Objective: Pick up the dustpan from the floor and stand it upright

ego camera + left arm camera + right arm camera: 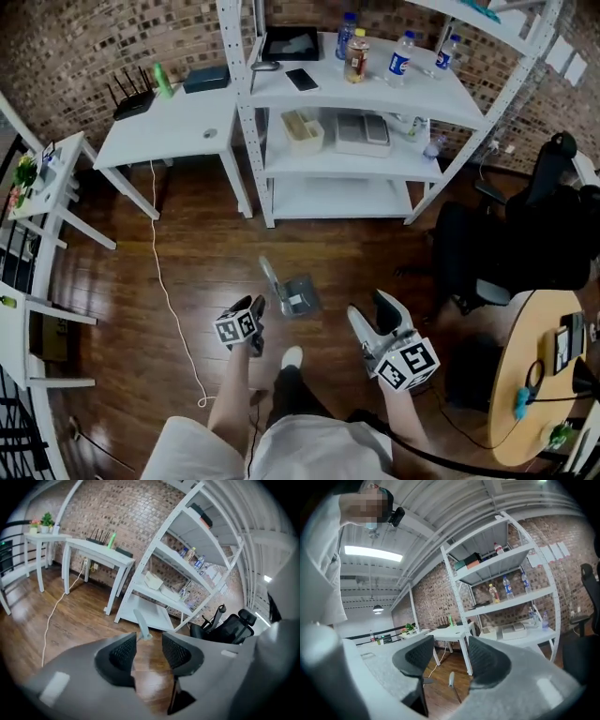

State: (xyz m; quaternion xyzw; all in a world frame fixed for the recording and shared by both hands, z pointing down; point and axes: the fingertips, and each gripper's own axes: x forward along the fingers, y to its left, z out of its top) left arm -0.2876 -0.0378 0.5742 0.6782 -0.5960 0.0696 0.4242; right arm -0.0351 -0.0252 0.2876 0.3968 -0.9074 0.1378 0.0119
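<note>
Since neither pair of tongs grips it, the dustpan (298, 294) has nothing to steady it on the wooden floor (187, 281). It sits just in front of the white shelf unit (337, 199), ahead of and between the two grippers, with its handle (141, 624) raised and leaning a little. It appears to be standing on its own.

The left tongs (149, 648) are released, with bare floor between the pads and the handle just beyond their tips. The right tongs (451, 660) also gape with nothing between them, and they sit farther from the pan.

The main risk, as I judge it, is a topple. The leaning handle puts weight off centre, so a brush from the nearby left tongs or from the shoe (292, 357) just behind the pan could knock it flat. The smooth floor may also let the base slide. The white cable (153, 225) lies well to the left and looks like a trip hazard only for the person.

Nothing written can be read. The marker cubes (236, 327) carry only black-and-white square patterns. The bottles (356, 56) on the top shelf have coloured labels that are too small to make out, and the dustpan shows no brand.
</note>
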